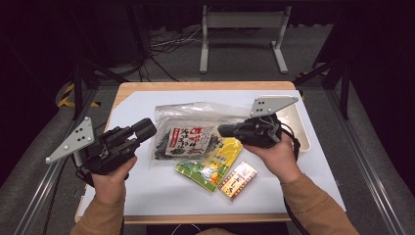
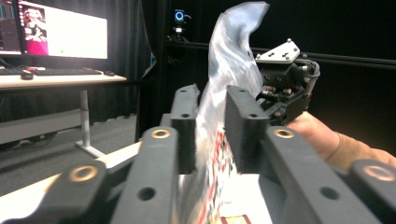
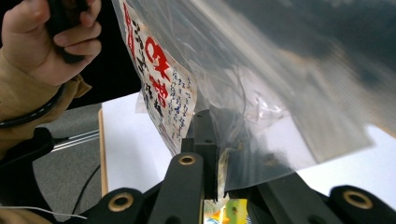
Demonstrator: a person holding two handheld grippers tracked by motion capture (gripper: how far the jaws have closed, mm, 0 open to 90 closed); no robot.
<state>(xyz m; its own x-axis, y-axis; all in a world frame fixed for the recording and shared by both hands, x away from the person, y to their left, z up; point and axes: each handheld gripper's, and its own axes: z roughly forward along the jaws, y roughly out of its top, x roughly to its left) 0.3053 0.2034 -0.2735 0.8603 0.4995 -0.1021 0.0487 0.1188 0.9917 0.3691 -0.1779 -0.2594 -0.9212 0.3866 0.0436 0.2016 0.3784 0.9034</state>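
Step in hand, as I judge it: bagging snacks. Your right gripper [image 1: 224, 130], centre-right of high view, is clamped on the edge of the clear plastic bag [image 1: 195, 111] with a dark seaweed packet [image 1: 183, 139] inside. Keep that pinch firm and lift evenly so the mouth stays wide. Your left gripper [image 2: 212, 126] straddles the bag's film, jaws apart w/ a gap either side, no grip. Re-pinch before pulling. Bag sits centre frame, between both tools.
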